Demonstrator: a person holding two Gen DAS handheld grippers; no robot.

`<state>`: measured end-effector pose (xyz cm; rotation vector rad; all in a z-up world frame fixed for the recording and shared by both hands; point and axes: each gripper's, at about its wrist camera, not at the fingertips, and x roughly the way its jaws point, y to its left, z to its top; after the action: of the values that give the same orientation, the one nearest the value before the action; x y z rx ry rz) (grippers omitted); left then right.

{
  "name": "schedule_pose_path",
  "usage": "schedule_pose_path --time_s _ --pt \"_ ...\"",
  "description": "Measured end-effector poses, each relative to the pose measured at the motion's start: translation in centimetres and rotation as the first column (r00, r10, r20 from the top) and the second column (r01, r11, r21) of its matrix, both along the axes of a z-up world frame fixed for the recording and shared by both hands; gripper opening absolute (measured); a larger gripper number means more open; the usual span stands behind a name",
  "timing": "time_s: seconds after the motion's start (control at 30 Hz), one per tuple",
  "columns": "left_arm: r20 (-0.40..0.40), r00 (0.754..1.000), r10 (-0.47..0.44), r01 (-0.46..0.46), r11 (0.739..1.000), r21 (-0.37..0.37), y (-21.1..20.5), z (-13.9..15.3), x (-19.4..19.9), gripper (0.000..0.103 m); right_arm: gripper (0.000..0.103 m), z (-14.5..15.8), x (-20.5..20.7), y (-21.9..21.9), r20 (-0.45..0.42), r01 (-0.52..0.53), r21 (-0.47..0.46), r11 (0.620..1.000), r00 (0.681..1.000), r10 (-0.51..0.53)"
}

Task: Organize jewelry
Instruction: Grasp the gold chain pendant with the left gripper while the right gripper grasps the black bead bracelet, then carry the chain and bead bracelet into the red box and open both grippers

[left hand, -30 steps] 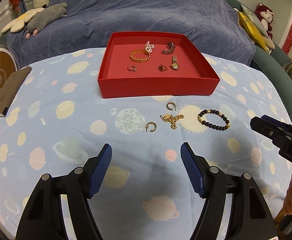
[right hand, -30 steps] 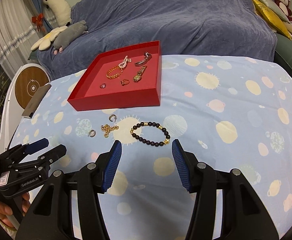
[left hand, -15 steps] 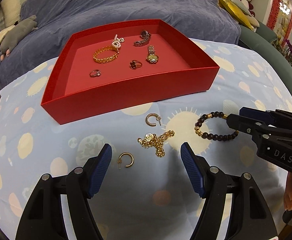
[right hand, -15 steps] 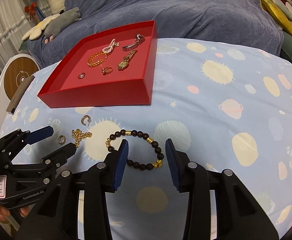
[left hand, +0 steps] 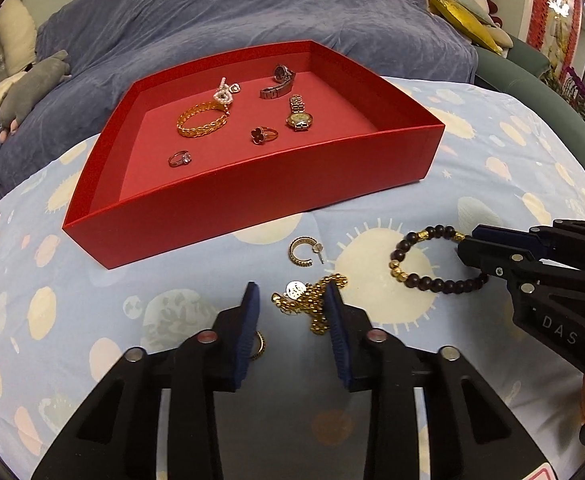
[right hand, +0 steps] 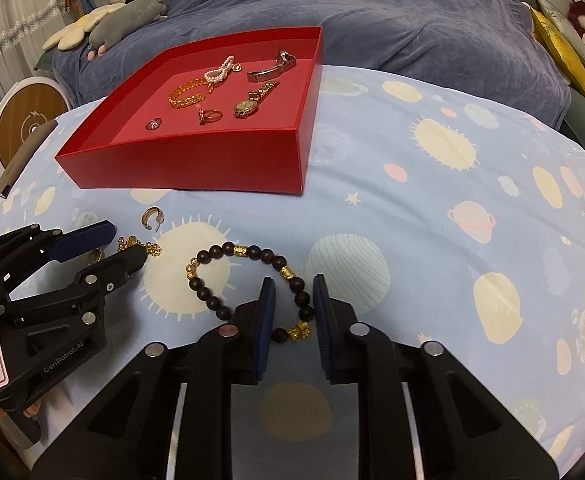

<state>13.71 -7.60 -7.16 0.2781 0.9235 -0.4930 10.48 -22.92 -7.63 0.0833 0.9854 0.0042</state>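
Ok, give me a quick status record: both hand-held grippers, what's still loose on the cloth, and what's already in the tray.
left hand-held gripper: jaws closing, gold chain between them, not clearly clamped
right hand-held gripper: shut on the bead bracelet
loose on cloth: hoop earring near the tray; second hoop earring partly hidden by the left gripper's finger
red tray: gold watch, silver watch, gold bangle, pearl piece, stone ring, clover ring
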Motion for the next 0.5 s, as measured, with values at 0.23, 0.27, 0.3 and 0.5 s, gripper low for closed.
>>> schedule_pose_path --time_s 0.23,0.27,0.3,0.5 --pt "-0.048 0.999 0.001 -0.003 0.999 -0.046 0.6 0.4 -0.2 0.006 0.007 0.3 -0.5 0.1 -0.016 -0.002 0.058 0.998 1.000 0.003" --pt "-0.063 0.998 0.005 -0.009 0.998 -0.058 0.7 0.6 -0.2 0.006 0.007 0.6 -0.7 0.2 -0.014 -0.006 0.067 0.998 1.000 0.007" --pt "-0.069 0.998 0.004 -0.009 0.998 -0.066 0.9 0.8 -0.3 0.006 0.007 0.9 -0.8 0.4 -0.007 -0.013 0.070 0.997 1.000 0.014" --pt "-0.048 0.999 0.008 -0.014 0.993 -0.115 1.7 3.4 -0.8 0.004 0.007 3.2 -1.7 1.2 0.049 -0.040 0.088 0.995 0.998 0.036"
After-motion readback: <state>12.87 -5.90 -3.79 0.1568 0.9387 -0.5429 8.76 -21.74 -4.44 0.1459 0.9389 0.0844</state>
